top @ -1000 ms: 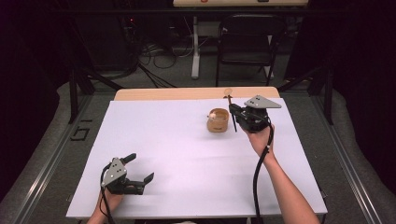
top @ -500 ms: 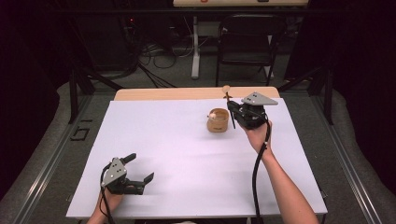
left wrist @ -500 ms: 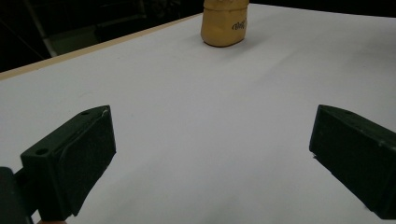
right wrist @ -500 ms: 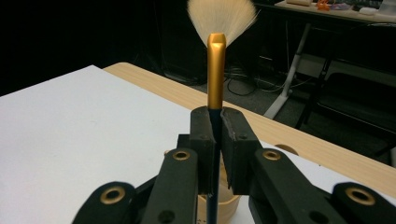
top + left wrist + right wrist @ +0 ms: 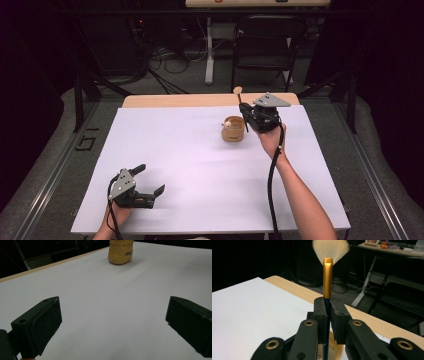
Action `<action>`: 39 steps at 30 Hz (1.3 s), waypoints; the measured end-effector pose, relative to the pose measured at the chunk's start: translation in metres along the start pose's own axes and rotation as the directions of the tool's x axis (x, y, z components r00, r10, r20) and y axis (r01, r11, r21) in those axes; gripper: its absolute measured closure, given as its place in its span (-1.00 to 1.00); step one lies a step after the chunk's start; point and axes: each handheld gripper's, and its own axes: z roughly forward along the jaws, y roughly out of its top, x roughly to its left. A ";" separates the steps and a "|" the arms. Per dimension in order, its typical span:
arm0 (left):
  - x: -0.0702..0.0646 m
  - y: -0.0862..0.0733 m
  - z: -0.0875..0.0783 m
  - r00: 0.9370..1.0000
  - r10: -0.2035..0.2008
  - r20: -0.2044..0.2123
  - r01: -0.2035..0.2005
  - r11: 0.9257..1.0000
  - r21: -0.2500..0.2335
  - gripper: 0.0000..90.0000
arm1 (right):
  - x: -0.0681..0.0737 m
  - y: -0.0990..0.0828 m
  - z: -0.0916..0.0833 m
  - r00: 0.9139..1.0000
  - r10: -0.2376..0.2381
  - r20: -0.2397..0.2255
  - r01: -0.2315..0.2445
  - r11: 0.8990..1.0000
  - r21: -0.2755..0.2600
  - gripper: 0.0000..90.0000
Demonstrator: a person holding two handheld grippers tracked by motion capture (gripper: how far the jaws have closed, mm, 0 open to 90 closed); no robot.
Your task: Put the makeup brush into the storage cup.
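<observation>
Honestly, right gripper clamps the brush upright; lower it straight into the cup near the table's far edge, left gripper idle, open.

A wooden table stands here with a big white sheet spread over most of it. A small wooden cup sits on the sheet, near the far right side.
</observation>
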 end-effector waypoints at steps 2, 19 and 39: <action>0.000 0.000 0.000 1.000 0.000 0.000 0.000 1.000 0.000 -0.99 | 0.000 0.002 0.002 1.000 0.000 -0.001 0.000 1.000 -0.001 0.86; 0.000 0.000 0.000 1.000 0.002 -0.001 -0.002 1.000 0.001 -0.99 | 0.001 0.005 0.020 1.000 -0.020 0.002 0.020 1.000 -0.016 0.86; 0.000 0.000 0.000 1.000 0.001 0.000 -0.001 1.000 -0.001 -0.99 | 0.001 0.016 0.040 0.999 -0.052 0.001 0.052 0.998 -0.022 0.86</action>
